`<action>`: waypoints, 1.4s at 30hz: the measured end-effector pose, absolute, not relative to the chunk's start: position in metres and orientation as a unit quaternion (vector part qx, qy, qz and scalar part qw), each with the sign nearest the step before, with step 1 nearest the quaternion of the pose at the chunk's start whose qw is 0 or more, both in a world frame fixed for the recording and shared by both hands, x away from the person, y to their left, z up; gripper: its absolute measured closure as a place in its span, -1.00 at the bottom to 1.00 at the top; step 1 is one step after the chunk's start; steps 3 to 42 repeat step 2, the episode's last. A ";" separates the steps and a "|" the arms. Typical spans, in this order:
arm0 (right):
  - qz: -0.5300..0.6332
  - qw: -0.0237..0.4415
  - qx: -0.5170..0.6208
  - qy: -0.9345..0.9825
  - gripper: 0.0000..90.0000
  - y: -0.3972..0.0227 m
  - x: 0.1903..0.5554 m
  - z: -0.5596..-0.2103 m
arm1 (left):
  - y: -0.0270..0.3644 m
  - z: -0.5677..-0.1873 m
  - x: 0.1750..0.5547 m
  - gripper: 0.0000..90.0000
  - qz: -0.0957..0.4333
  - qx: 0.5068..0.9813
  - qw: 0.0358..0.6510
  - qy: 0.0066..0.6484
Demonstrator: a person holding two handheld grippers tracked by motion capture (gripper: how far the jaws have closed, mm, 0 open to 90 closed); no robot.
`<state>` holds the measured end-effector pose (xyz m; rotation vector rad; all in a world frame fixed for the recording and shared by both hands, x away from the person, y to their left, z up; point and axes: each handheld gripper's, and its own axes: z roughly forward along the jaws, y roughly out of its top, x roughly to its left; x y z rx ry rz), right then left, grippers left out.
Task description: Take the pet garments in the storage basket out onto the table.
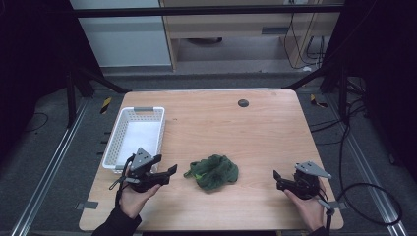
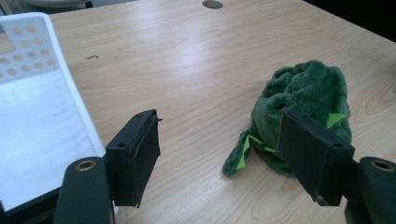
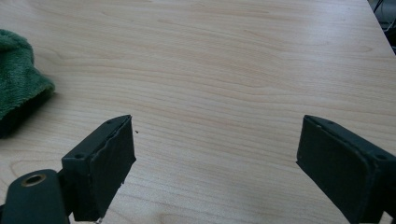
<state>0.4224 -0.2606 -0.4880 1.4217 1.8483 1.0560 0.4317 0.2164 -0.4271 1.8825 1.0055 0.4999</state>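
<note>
The wooden table (image 1: 265,132) takes up the middle of the high view, lit against a dark floor all round. At its left edge stands a white perforated basket (image 1: 129,147), long side running up the frame, nothing in it that can be seen. Just below the centre of the frame lies a crumpled green plush cloth (image 1: 214,171) with small bright-green tabs at its left side; it rests on bare wood, apart from the basket and touched by neither tool. The left gripper (image 1: 169,172), lower left, points across at the cloth from just beside it, its jaws standing wide with nothing between them; in the left gripper view the cloth (image 2: 303,109) sits right of centre, partly behind the right-hand jaw. The right gripper (image 1: 277,177), lower right, also gapes wide and holds nothing, well apart from the cloth. The step in hand looks like the approach to a pick-up. The next move probably calls for the left gripper to shift so that both jaws straddle a fold, then pinch.
</note>
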 end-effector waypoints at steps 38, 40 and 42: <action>0.394 0.288 0.532 0.692 -0.75 -0.260 0.422 -0.488 | 0.221 -0.429 0.427 -0.36 0.209 0.762 0.457 0.409; 0.394 0.288 0.532 0.692 -0.75 -0.260 0.422 -0.488 | 0.221 -0.429 0.427 -0.36 0.209 0.762 0.457 0.409; 0.394 0.288 0.532 0.692 -0.75 -0.260 0.422 -0.488 | 0.221 -0.429 0.427 -0.36 0.209 0.762 0.457 0.409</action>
